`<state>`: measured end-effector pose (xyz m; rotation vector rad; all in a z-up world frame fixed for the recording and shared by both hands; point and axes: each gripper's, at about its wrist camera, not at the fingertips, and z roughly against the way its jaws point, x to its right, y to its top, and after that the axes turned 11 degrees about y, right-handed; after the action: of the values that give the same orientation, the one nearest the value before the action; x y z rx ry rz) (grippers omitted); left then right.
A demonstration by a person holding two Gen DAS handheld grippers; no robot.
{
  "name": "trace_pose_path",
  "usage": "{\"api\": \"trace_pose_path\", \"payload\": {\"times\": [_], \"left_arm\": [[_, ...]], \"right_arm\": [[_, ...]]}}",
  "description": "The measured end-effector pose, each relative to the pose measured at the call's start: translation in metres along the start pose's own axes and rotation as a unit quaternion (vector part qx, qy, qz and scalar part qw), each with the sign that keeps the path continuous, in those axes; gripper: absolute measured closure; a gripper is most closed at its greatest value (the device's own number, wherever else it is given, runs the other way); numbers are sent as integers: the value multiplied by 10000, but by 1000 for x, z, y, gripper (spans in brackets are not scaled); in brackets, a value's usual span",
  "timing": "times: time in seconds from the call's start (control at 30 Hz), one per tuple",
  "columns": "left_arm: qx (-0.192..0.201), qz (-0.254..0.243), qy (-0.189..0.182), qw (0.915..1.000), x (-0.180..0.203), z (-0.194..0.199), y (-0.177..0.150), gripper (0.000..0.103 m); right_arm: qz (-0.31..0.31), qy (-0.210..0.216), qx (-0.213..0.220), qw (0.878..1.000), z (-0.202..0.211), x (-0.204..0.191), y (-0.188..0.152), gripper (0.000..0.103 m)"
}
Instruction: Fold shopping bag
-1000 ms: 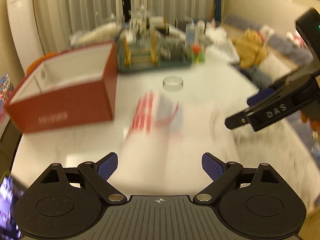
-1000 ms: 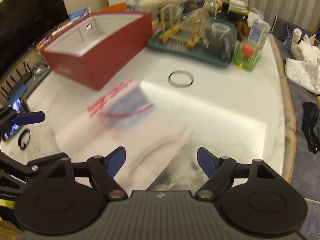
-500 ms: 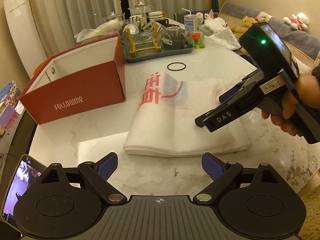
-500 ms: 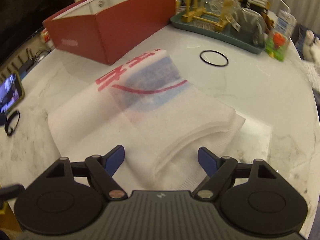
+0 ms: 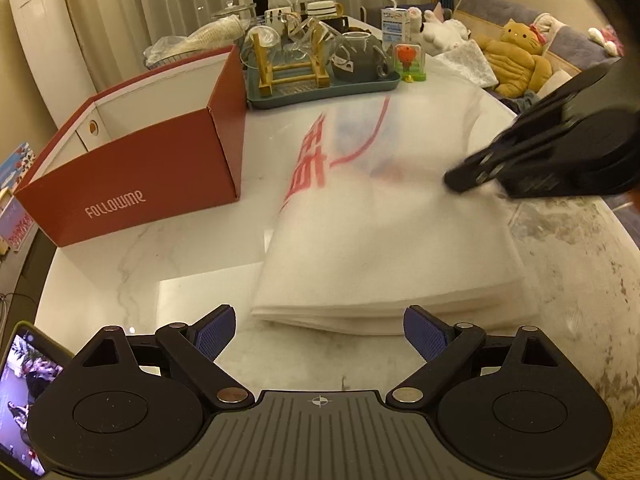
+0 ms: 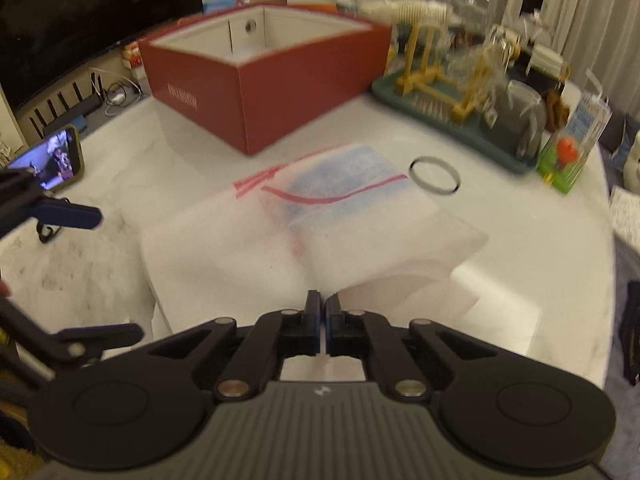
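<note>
The right gripper, gaping half a second ago, is now pinching an edge of the white plastic shopping bag lying on the marble worktop, starting a fold; the left gripper is hovering wide apart, empty.

We saw the shopping bag as thin, matt, translucent white non-woven cloth, printed red and blue. The table was glossy white marble-look stone, mottled grey toward its right edge. The red box looked like smooth matt cardboard, white inside. The left gripper was matt black plastic with ridged blue pads and shiny metal pins.
</note>
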<state>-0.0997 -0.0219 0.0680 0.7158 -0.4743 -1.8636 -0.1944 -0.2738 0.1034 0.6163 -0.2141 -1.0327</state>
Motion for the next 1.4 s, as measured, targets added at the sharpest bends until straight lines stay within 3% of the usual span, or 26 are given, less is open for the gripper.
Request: {"api": "trace_pose_path", "payload": {"times": [0.1, 0.2, 0.33, 0.47, 0.57, 0.67, 0.73, 0.8, 0.83, 0.9, 0.97, 1.1, 1.13, 1.2, 1.3, 1.4], "left_arm": [[20, 85, 111, 9999, 2, -5, 12, 11], [290, 90, 313, 9990, 1, 0, 26, 11], [691, 103, 640, 9955, -3, 13, 41, 11], [765, 137, 828, 9935, -10, 16, 41, 11], [590, 96, 826, 9948, -12, 12, 29, 11], [346, -83, 765, 9964, -11, 7, 14, 11], [253, -255, 698, 9969, -10, 5, 5, 11], [277, -417, 416, 9979, -9, 8, -4, 11], [380, -544, 105, 9977, -8, 12, -9, 11], [757, -1006, -344, 9914, 1, 23, -21, 11], [1203, -1553, -580, 9788, 14, 36, -34, 11], [2255, -2428, -23, 9435, 37, 61, -55, 11], [2364, -2434, 170, 9405, 38, 63, -54, 11], [2469, -2175, 537, 9428, 36, 66, -47, 11], [2524, -1688, 494, 9515, 26, 70, -31, 11], [2791, -1475, 577, 9471, 27, 75, -21, 11]], "right_arm": [[55, 147, 454, 9988, 37, 8, 20, 102], [178, 336, 1005, 9942, 77, 15, 47, 102], [375, 431, 1897, 9802, 130, 18, 88, 102], [372, 682, 2315, 9697, 162, 19, 104, 102], [336, 933, 2032, 9741, 157, 10, 93, 102], [127, 855, 1166, 9894, 123, -1, 69, 102], [-304, 1084, 664, 9914, 98, -7, 44, 102], [-775, 1276, 451, 9878, 86, -11, 25, 103], [-1019, 1365, 357, 9847, 80, -13, 17, 103], [-1102, 1387, 465, 9831, 82, -23, 13, 103], [-827, 1238, 736, 9861, 93, -35, 19, 103], [-607, 1137, 1243, 9838, 117, -47, 39, 103], [-594, 1170, 1299, 9828, 122, -48, 42, 103], [-492, 1173, 1329, 9829, 129, -52, 47, 103], [-380, 1194, 1322, 9833, 137, -59, 51, 103], [-492, 1388, 1170, 9821, 138, -60, 46, 103]]}}
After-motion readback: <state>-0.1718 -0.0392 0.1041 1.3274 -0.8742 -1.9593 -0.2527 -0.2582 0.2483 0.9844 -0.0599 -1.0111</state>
